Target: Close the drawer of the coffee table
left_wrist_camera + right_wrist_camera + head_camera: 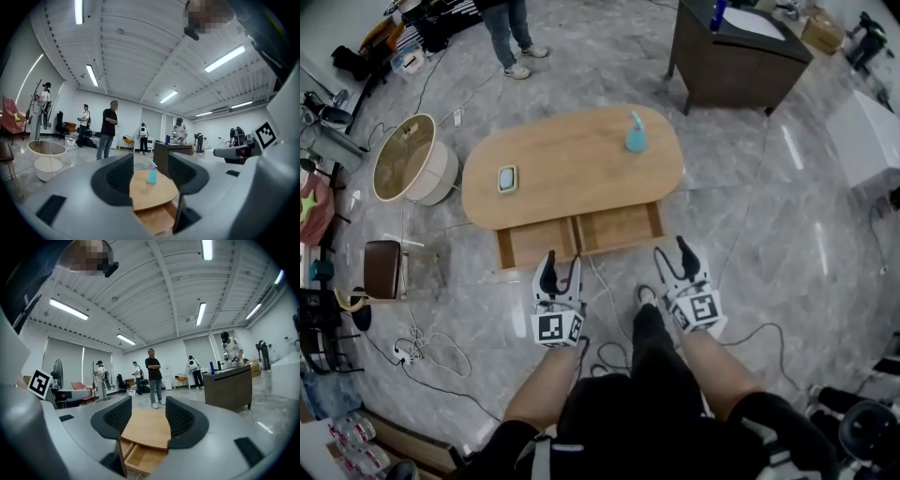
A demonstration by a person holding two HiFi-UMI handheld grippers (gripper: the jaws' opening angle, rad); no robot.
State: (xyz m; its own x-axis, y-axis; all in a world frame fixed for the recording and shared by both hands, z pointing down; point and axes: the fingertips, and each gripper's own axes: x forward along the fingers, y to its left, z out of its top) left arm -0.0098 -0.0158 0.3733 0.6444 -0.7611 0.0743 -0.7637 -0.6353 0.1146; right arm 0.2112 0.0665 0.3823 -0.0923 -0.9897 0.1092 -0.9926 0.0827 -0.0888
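Observation:
The oval wooden coffee table (572,164) stands in front of me with its two front drawers pulled out: the left drawer (534,243) and the right drawer (621,227), both empty. My left gripper (558,271) hovers open just short of the left drawer's front edge. My right gripper (672,257) is open a little right of and below the right drawer's corner. In the left gripper view the table (152,192) shows between the open jaws; in the right gripper view an open drawer (139,458) lies below the tabletop (146,427).
A teal spray bottle (635,133) and a small teal dish (507,178) sit on the tabletop. A round white side table (411,159) stands left, a dark cabinet (739,58) at the back right. Cables (422,352) trail on the floor. A person (514,37) stands beyond the table.

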